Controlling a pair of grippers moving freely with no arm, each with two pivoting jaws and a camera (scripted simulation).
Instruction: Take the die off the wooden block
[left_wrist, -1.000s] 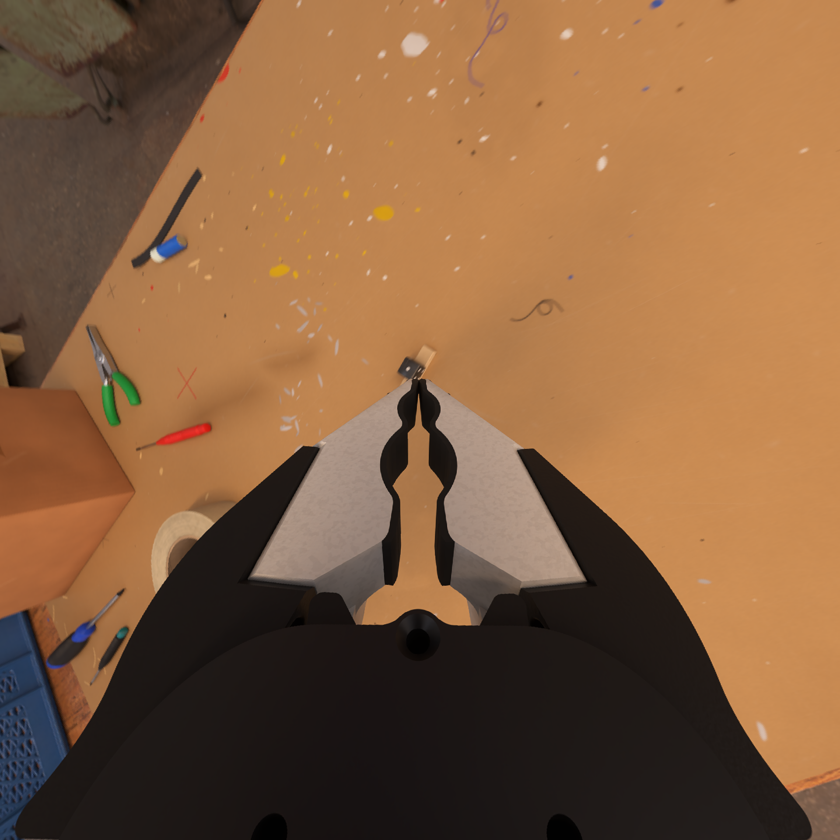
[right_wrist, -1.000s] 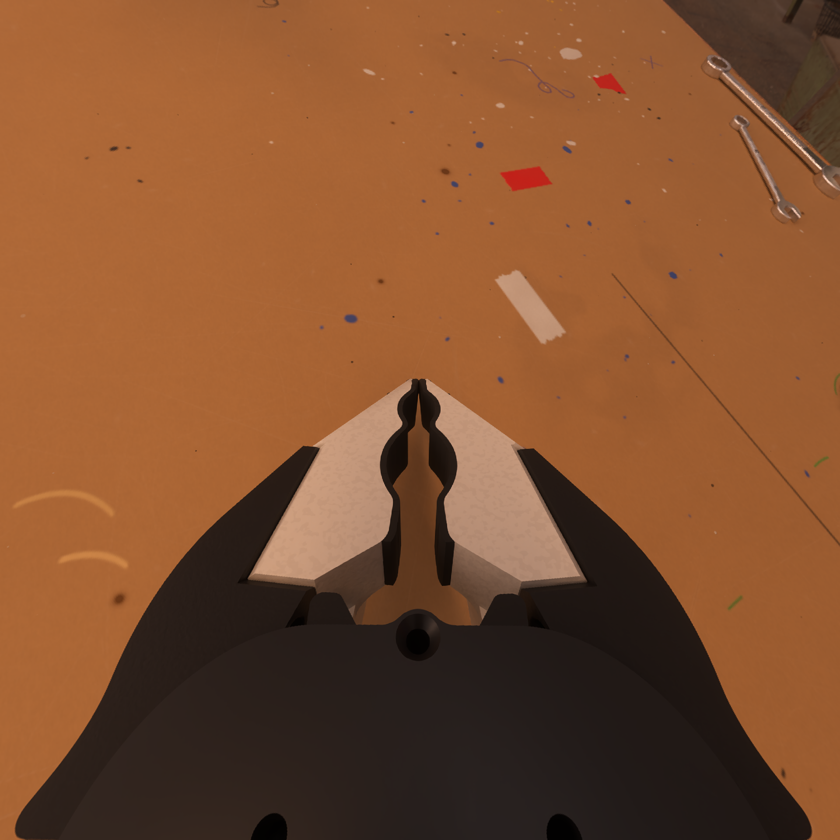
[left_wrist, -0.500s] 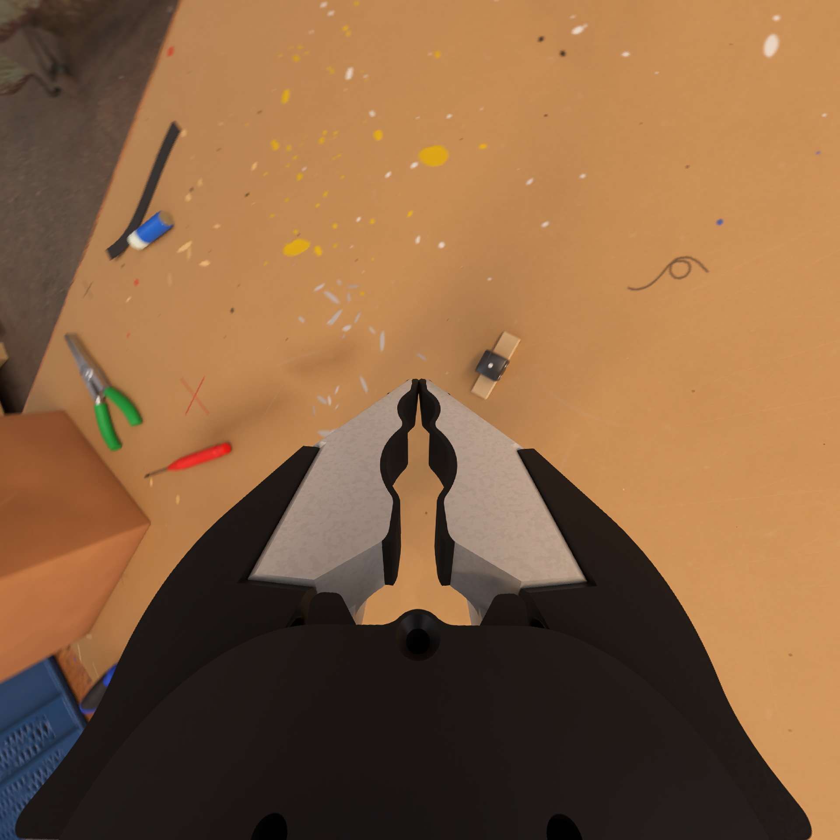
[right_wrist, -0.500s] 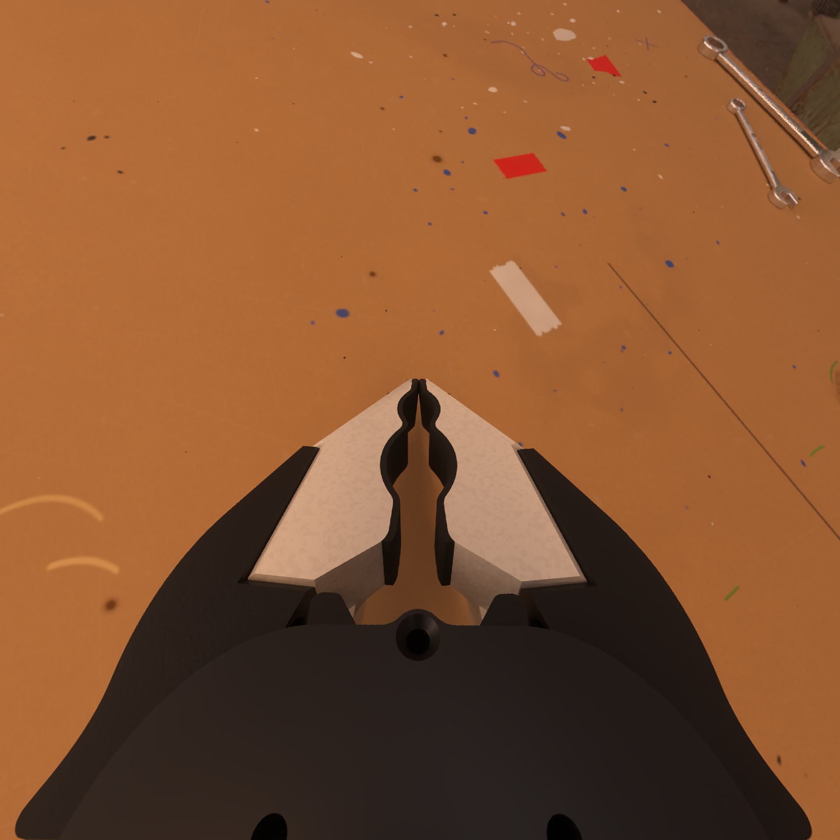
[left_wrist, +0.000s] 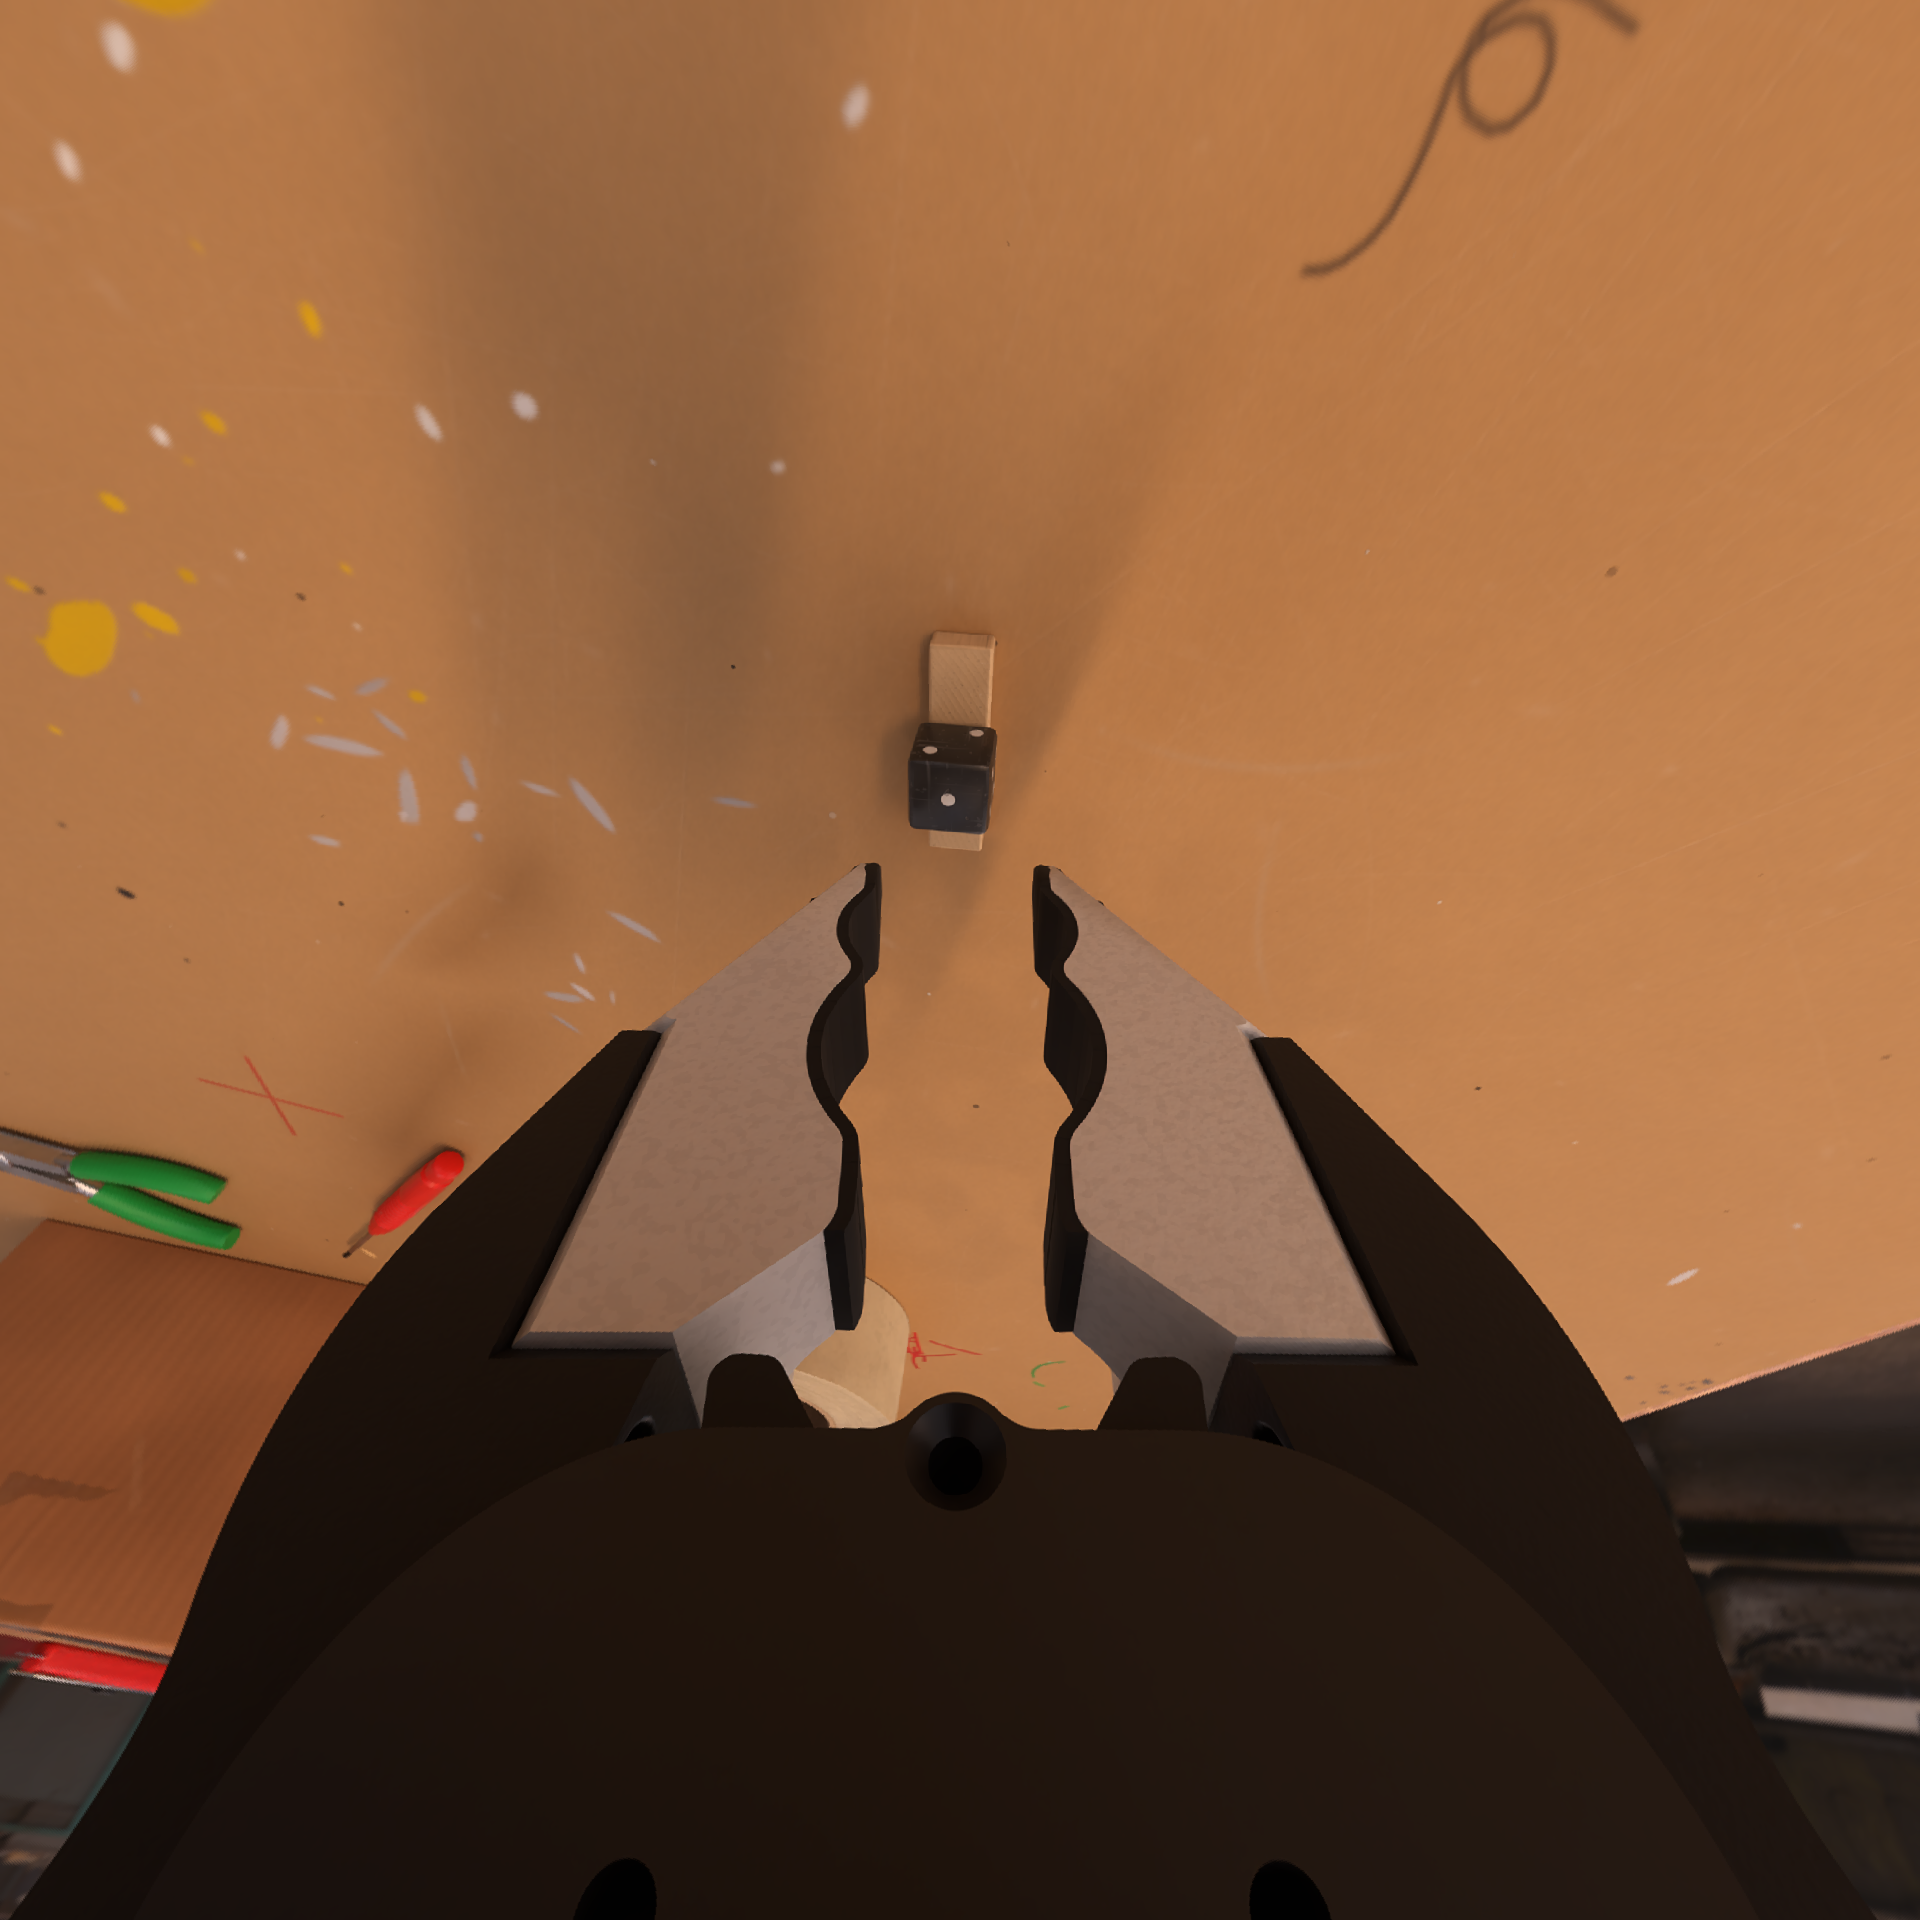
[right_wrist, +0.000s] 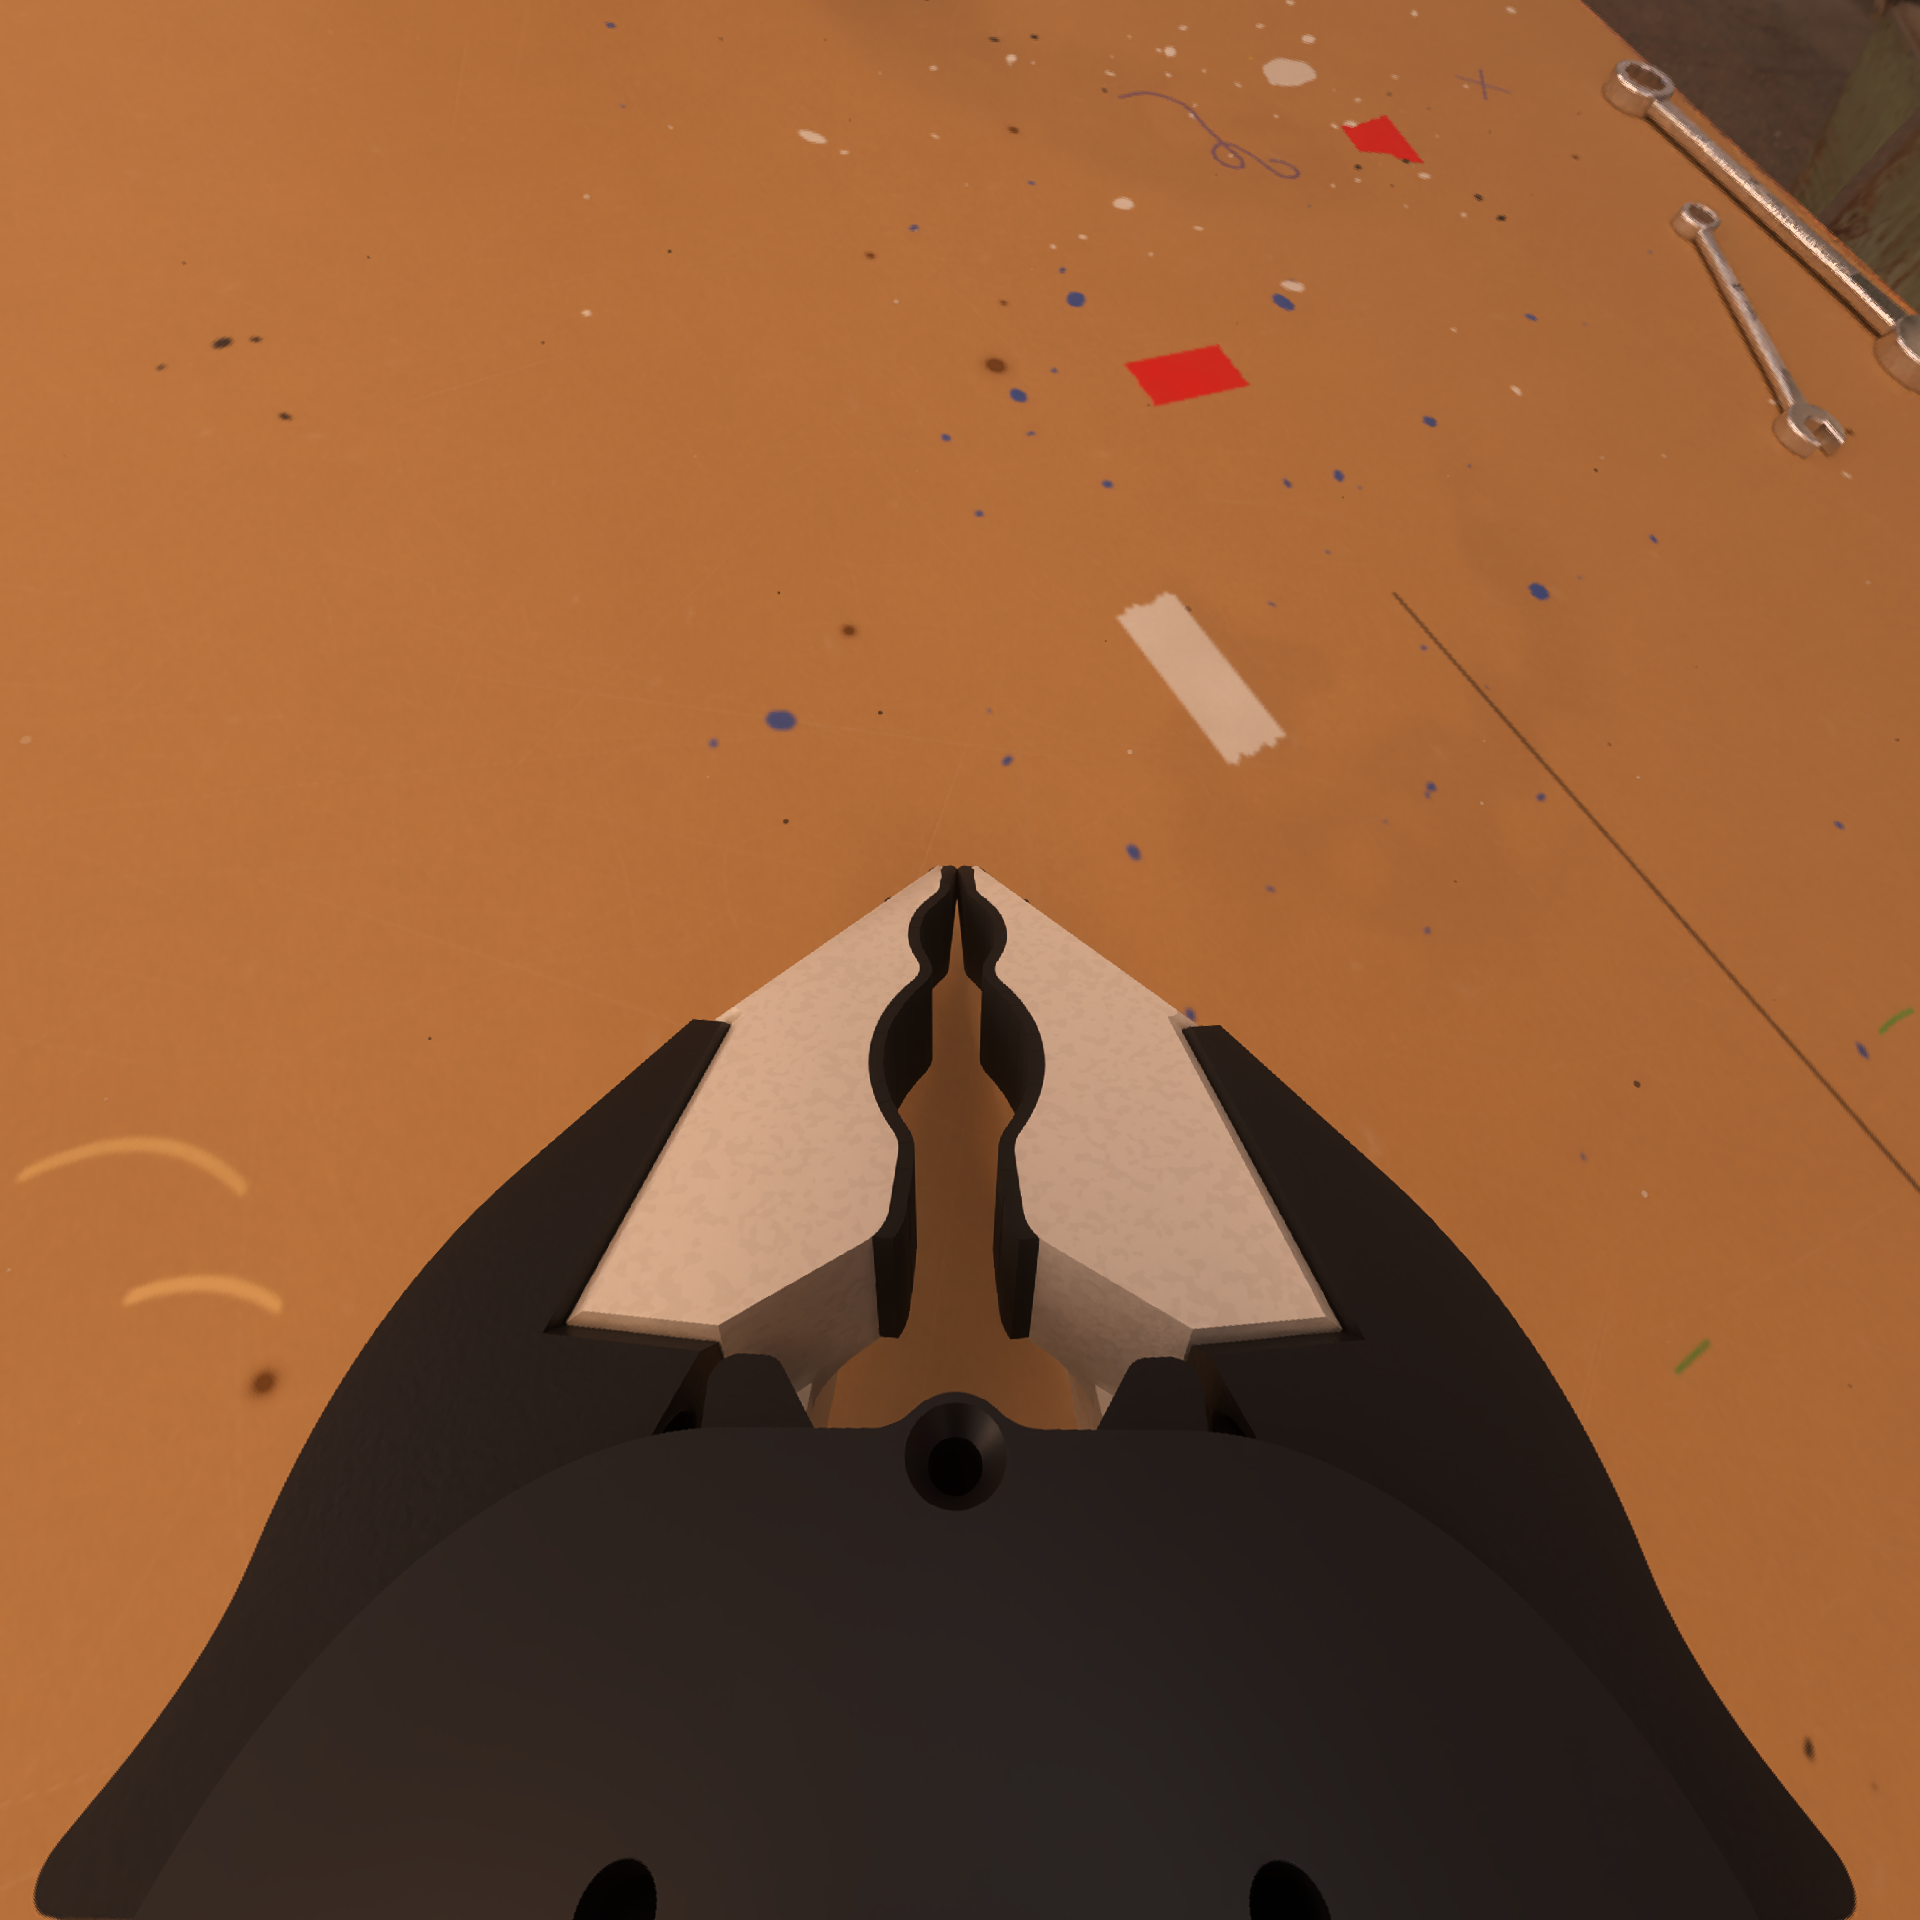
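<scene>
In the left wrist view a small black die (left_wrist: 951, 777) with white pips sits on the near end of a pale wooden block (left_wrist: 962, 681) that lies on the orange-brown table. My left gripper (left_wrist: 954, 878) is open and empty, its fingertips just short of the die, which lines up with the gap between them. In the right wrist view my right gripper (right_wrist: 956, 873) is shut and empty above bare table. The die and block do not show there.
Left of my left gripper lie green-handled pliers (left_wrist: 145, 1195), a red screwdriver (left_wrist: 410, 1200), a cardboard box (left_wrist: 125, 1434) and a tape roll (left_wrist: 857, 1361). The table edge (left_wrist: 1766, 1361) runs at the lower right. Two wrenches (right_wrist: 1756, 208) lie at the far right.
My left gripper has opened and moved much closer to the die, which now lines up with its gap. The right gripper's view has shifted only slightly.
</scene>
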